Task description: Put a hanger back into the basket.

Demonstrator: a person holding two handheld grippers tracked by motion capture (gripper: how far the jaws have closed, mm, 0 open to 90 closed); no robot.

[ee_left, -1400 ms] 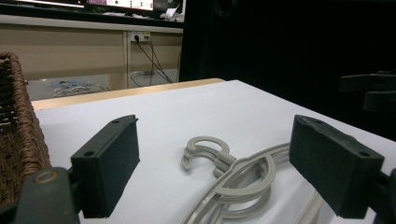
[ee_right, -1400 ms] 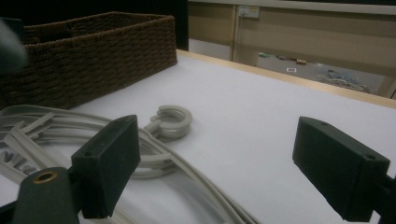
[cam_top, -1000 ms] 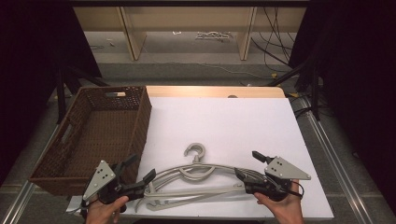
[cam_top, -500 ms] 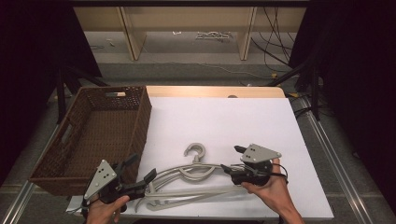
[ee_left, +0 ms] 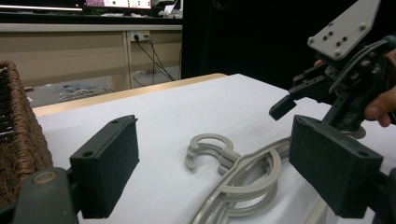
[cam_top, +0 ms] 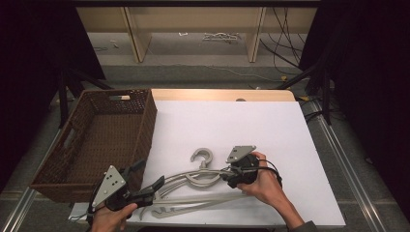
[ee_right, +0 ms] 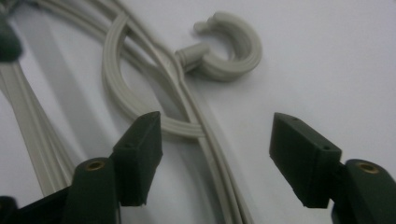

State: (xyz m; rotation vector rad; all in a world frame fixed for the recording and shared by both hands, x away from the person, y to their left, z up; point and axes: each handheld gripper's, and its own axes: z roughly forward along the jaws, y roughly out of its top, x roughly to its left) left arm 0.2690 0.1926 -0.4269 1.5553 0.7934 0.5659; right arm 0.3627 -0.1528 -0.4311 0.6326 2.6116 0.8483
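- Wicker basket [cam_top: 96,140]: at the left of the high view, on the table's left edge, beside the white sheet [cam_top: 251,125].
- Left gripper [cam_top: 145,186]: lower left of the high view, jaws apart, set either side of the hanger's left end; the pads do not press it.
- Grey hanger [cam_top: 193,181]: low centre on the white sheet, hook [cam_top: 202,155] pointing up-frame.
- Right gripper [cam_top: 231,175]: just right of the hook, over the hanger's neck, jaws apart though just closing, the hanger's arm between them, unpinched.
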